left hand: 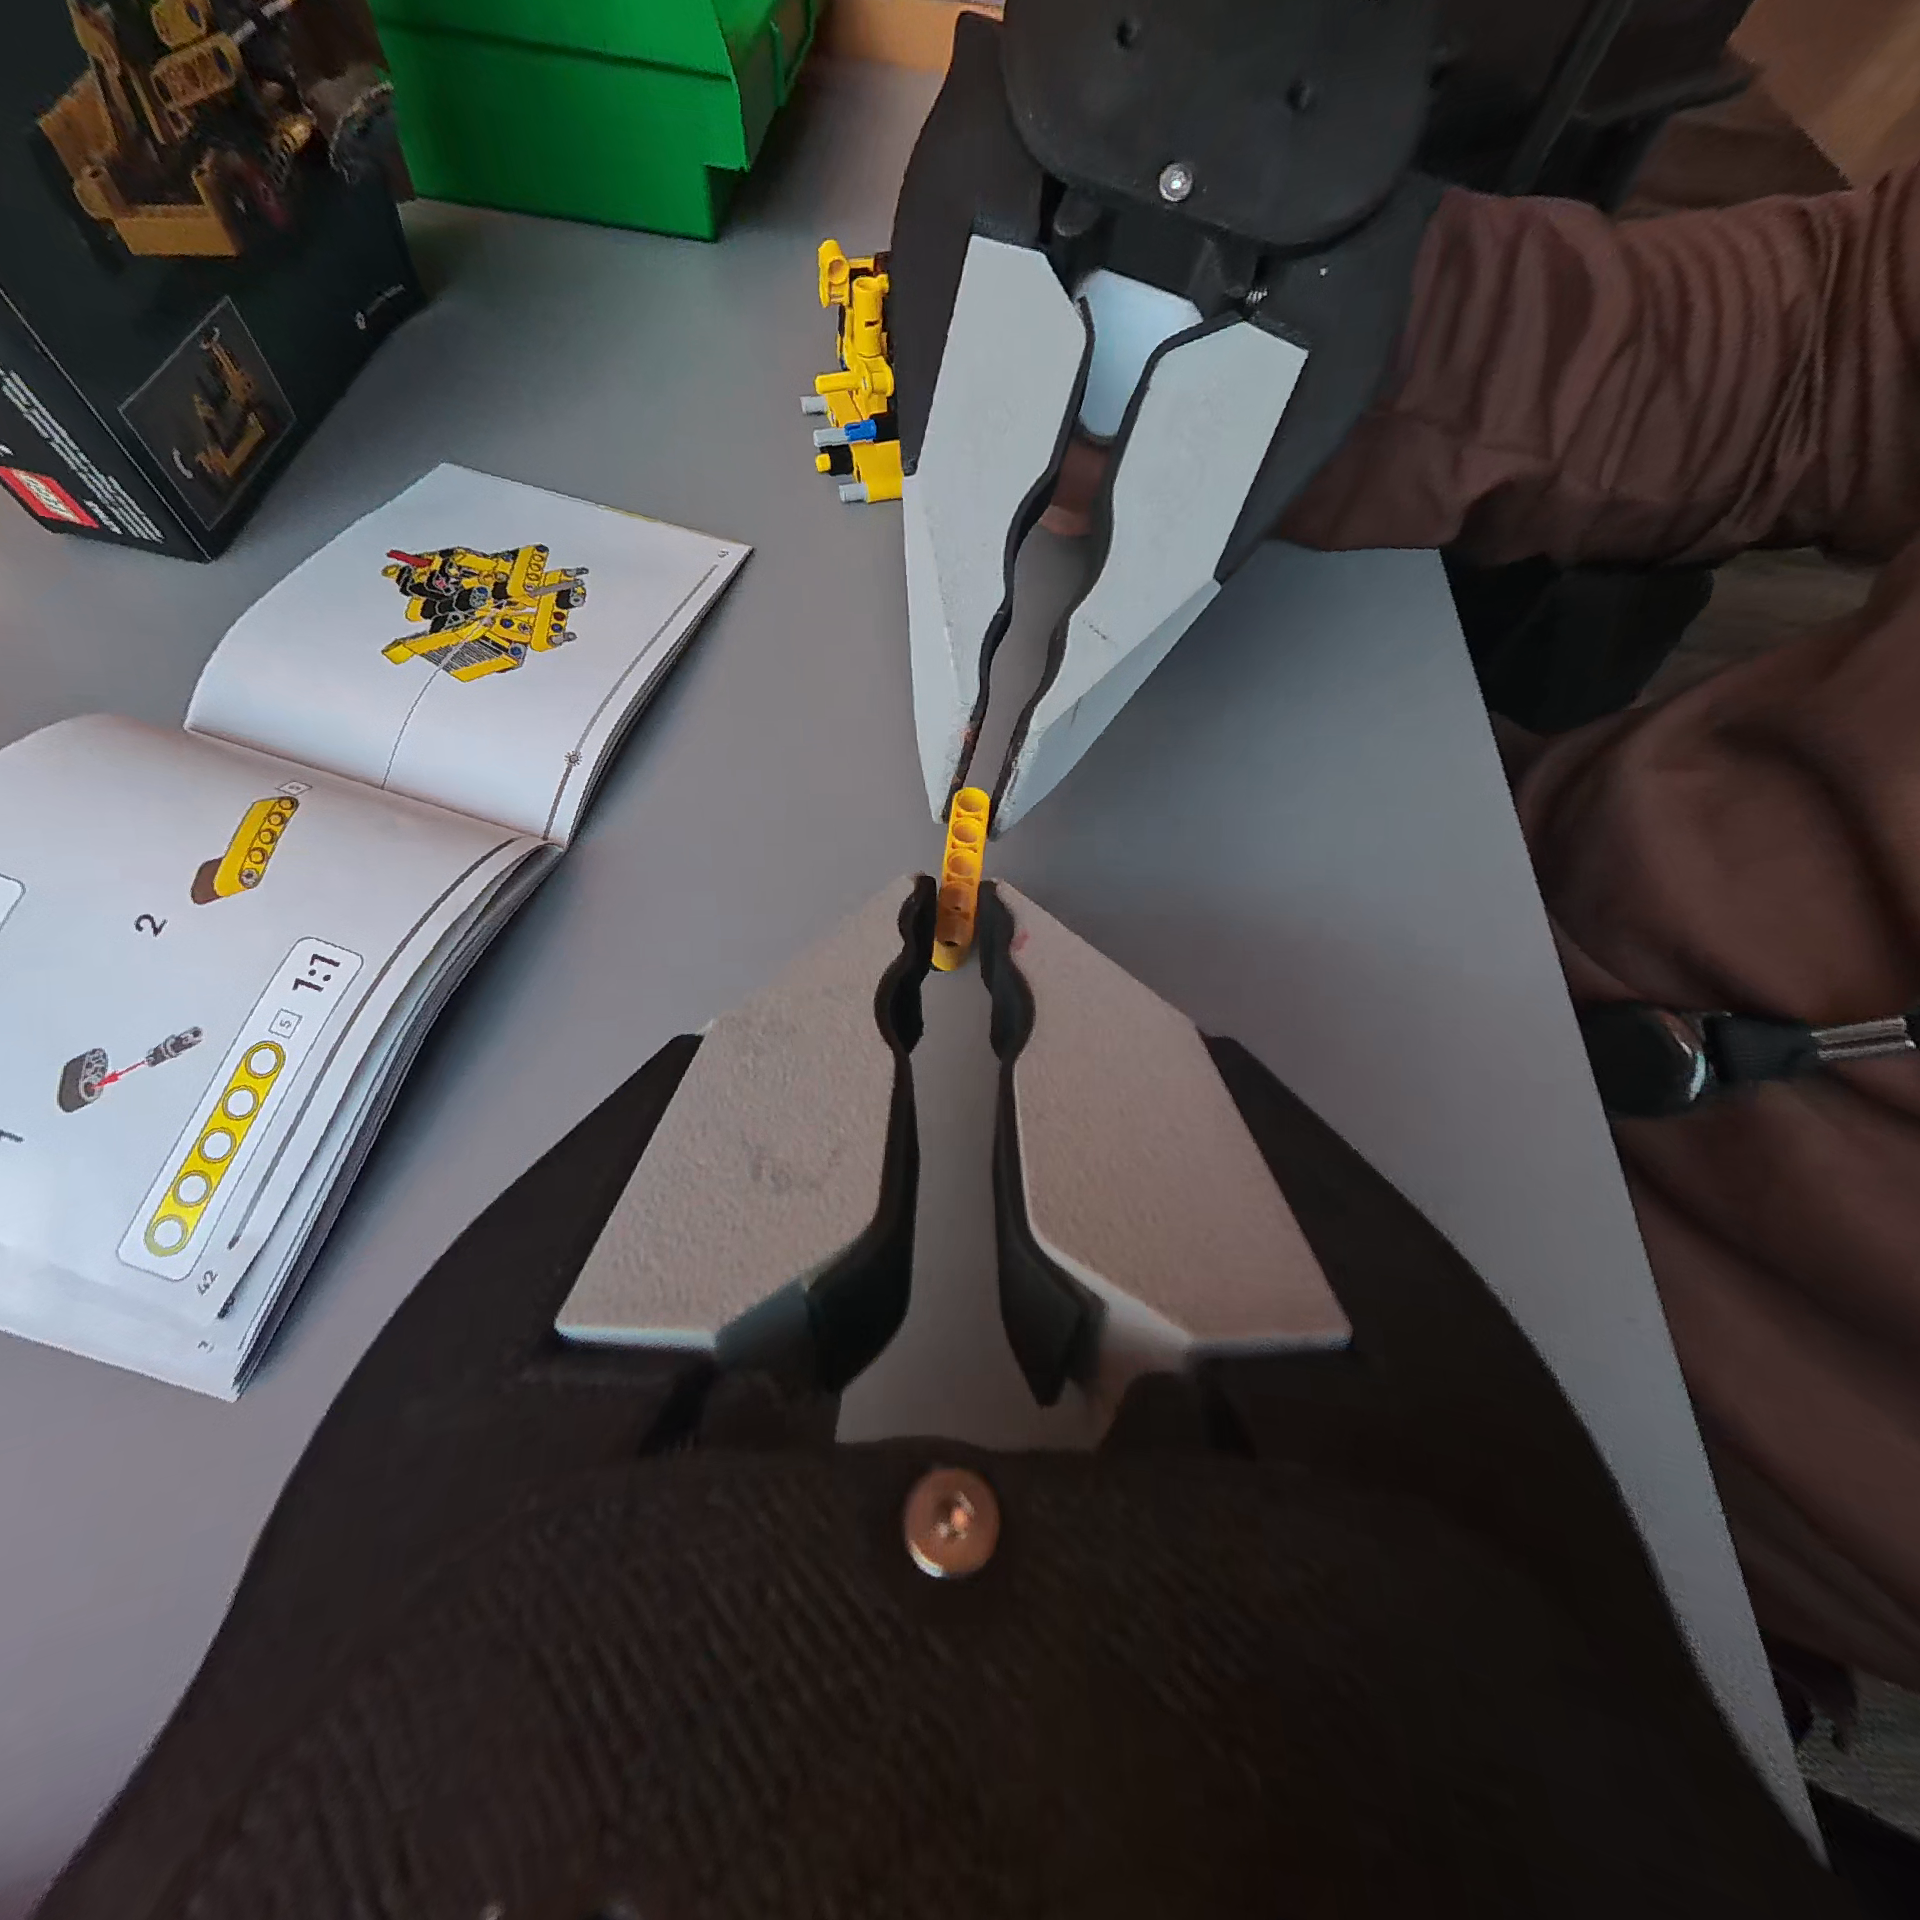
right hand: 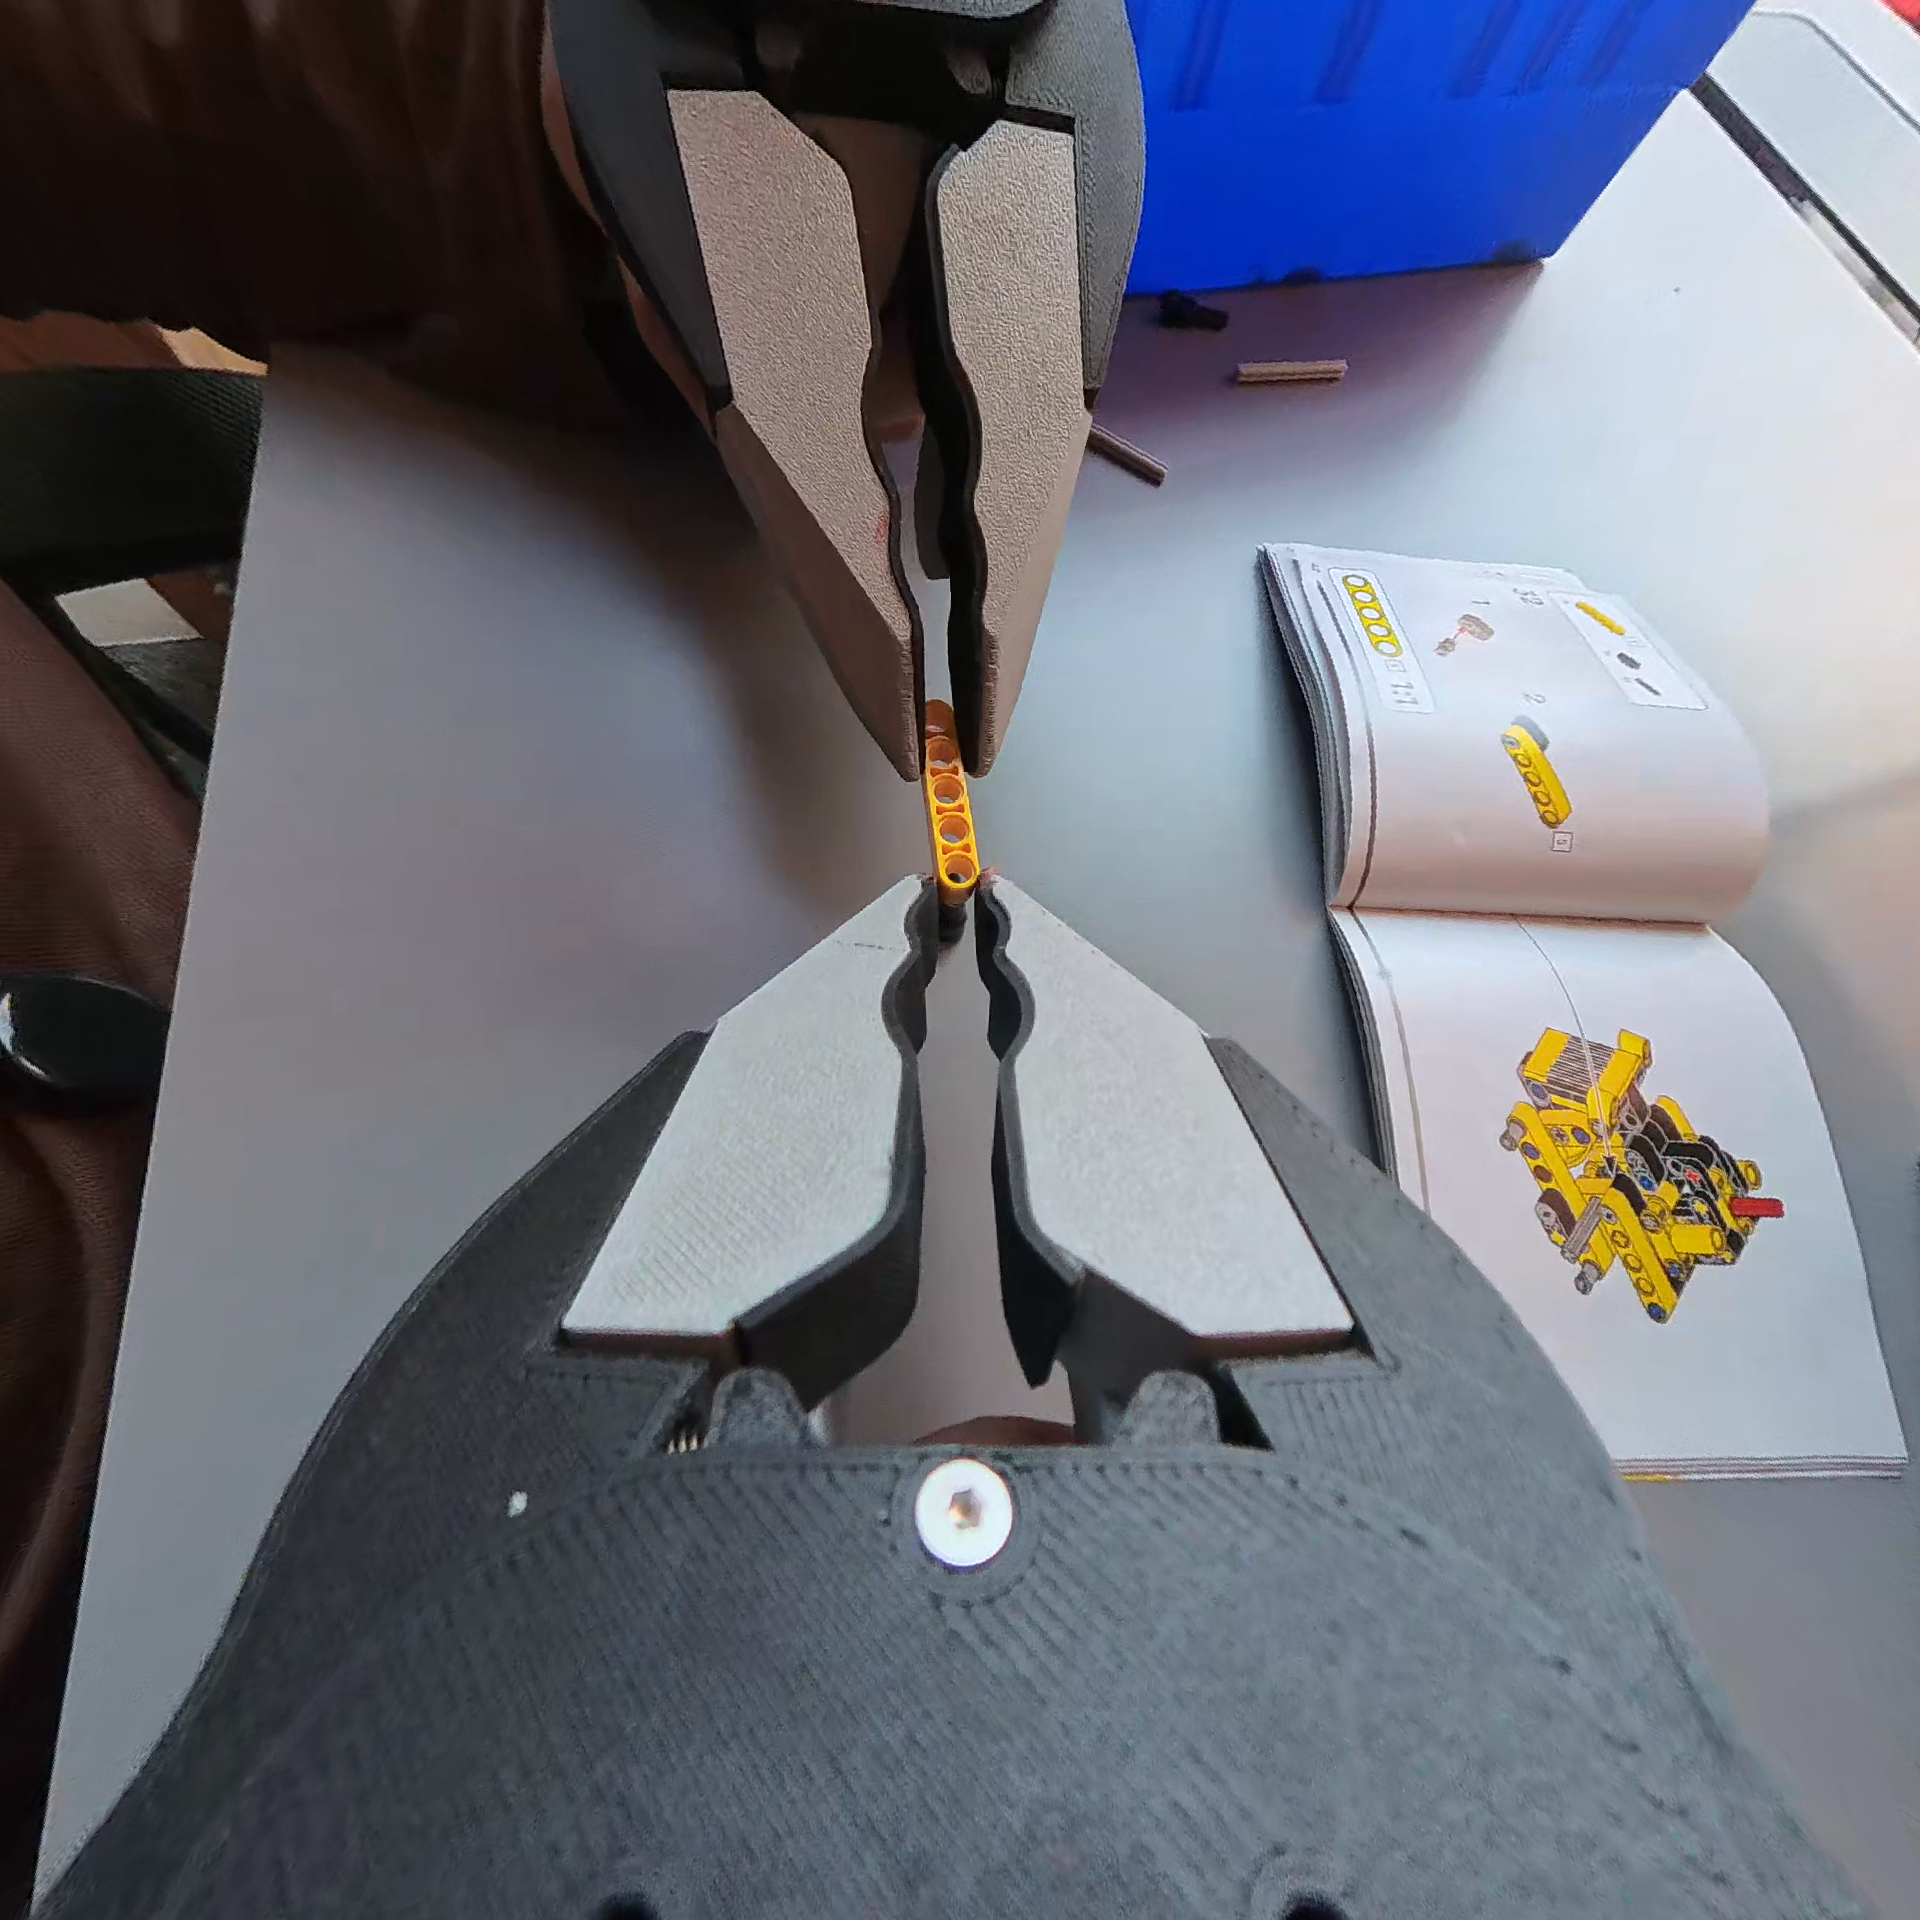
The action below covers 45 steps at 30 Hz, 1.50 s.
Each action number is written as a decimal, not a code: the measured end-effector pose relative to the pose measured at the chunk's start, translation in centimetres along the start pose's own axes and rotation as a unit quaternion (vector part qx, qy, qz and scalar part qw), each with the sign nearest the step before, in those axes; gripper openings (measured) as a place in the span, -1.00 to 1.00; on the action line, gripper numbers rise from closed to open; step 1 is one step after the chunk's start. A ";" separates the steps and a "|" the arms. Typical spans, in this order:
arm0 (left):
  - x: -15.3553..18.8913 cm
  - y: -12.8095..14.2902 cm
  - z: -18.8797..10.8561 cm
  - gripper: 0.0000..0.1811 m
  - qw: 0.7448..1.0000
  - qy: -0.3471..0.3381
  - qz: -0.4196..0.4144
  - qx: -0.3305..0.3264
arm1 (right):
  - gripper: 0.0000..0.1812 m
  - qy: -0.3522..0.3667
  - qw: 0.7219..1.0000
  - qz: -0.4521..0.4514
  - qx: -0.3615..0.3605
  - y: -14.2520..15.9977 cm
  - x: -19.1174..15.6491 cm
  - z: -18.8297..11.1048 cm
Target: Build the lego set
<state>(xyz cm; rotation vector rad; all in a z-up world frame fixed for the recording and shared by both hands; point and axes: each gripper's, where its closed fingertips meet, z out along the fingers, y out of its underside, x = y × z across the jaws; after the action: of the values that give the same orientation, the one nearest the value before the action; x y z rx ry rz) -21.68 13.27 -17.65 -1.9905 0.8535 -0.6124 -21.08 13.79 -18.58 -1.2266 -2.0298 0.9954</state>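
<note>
A yellow five-hole beam (left hand: 958, 883) is held above the grey table (left hand: 727, 364) between both grippers. My left gripper (left hand: 953, 904) is shut on one end of it. My right gripper (right hand: 953, 902) comes from the opposite side, its tips at the beam's (right hand: 948, 805) other end. It is shut on a small dark piece (right hand: 951, 923) that sits against the beam's last hole. The right gripper also shows in the left wrist view (left hand: 977, 816), and the left gripper in the right wrist view (right hand: 945, 753). A partly built yellow model (left hand: 857, 374) lies on the table behind the right gripper.
An open instruction booklet (left hand: 312, 935) lies to the left, also in the right wrist view (right hand: 1558, 935). The set's box (left hand: 156, 260) and a green bin (left hand: 603, 104) stand at the back. A blue bin (right hand: 1403, 125) and loose small parts (right hand: 1288, 371) lie beyond. The table edge (left hand: 1538, 935) runs beside a person's brown sleeve. Left and right tips are no more than a few centimetres apart.
</note>
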 end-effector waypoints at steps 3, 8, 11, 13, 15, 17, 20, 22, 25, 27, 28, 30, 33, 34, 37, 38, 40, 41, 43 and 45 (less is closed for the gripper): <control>0.3 0.1 -0.2 -0.94 1.000 0.008 0.013 -0.001 | -0.94 -0.005 1.000 -0.010 0.009 -0.2 -0.4 0.0; 0.0 0.5 -0.1 -0.94 1.000 -0.001 0.018 -0.013 | -0.96 0.010 1.000 -0.022 -0.008 0.2 -0.1 0.5; -0.2 0.9 -0.1 -0.94 0.999 -0.004 0.021 -0.023 | -0.96 0.012 0.999 -0.025 -0.016 0.4 -0.1 0.8; -0.3 1.0 0.0 -0.95 0.999 -0.009 0.023 -0.029 | -0.96 0.016 0.999 -0.028 -0.023 0.6 0.0 1.0; -0.4 1.3 0.2 -0.95 0.999 -0.012 0.025 -0.036 | -0.96 0.018 0.999 -0.031 -0.031 0.8 0.1 1.1; -0.4 1.6 0.4 -0.94 0.999 -0.014 0.024 -0.044 | -0.96 0.019 0.998 -0.034 -0.038 1.1 0.1 1.3; -0.5 1.7 0.5 -0.94 0.998 -0.020 0.024 -0.049 | -0.96 0.025 0.998 -0.038 -0.044 1.3 0.1 1.3; -0.6 1.6 0.5 -0.95 0.998 -0.024 0.024 -0.048 | -0.96 0.026 0.998 -0.037 -0.043 1.2 0.2 1.3; -0.5 1.7 0.5 -0.94 0.998 -0.023 0.020 -0.048 | -0.96 0.020 0.998 -0.033 -0.041 1.3 0.0 1.3; -0.6 1.8 0.6 -0.94 0.998 -0.021 0.016 -0.051 | -0.96 0.019 0.998 -0.033 -0.042 1.3 0.0 1.4; -0.6 1.8 0.6 -0.94 0.998 -0.021 0.015 -0.051 | -0.96 0.018 0.998 -0.033 -0.041 1.2 -0.1 1.4; -0.5 1.8 0.6 -0.93 0.998 -0.020 0.013 -0.051 | -0.97 0.015 0.999 -0.031 -0.038 1.1 -0.2 1.3; -0.7 1.7 0.5 -0.91 0.999 -0.022 0.008 -0.046 | -0.97 0.014 0.999 -0.027 -0.031 1.0 -0.2 1.1; -0.6 1.6 0.5 -0.90 0.999 -0.020 0.007 -0.045 | -0.97 0.013 0.999 -0.025 -0.029 0.9 -0.2 1.1; -0.4 1.6 0.6 -0.88 0.999 -0.016 0.007 -0.044 | -0.97 0.010 0.999 -0.022 -0.025 0.9 -0.3 1.0; -0.5 1.6 0.6 -0.86 0.999 -0.018 0.006 -0.045 | -0.97 0.010 0.999 -0.021 -0.023 0.8 -0.3 0.9; -0.4 1.7 0.7 -0.83 0.999 -0.016 0.005 -0.048 | -0.97 0.010 1.000 -0.020 -0.021 0.8 -0.3 0.9; -0.3 1.7 0.7 -0.82 0.999 -0.014 0.005 -0.048 | -0.97 0.010 1.000 -0.019 -0.020 0.7 -0.3 0.9; -0.2 1.6 0.8 -0.82 0.999 -0.013 0.007 -0.046 | -0.96 0.010 1.000 -0.018 -0.019 0.8 -0.3 0.9; -0.1 1.4 0.7 -0.94 0.999 -0.009 0.013 -0.041 | -0.96 0.009 1.000 -0.017 -0.019 0.8 -0.3 0.9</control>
<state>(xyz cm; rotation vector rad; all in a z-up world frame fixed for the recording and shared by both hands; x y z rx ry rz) -21.76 13.12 -19.25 -2.0509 0.9052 -0.5509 -21.26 13.45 -19.77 -1.2138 -2.0568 0.9300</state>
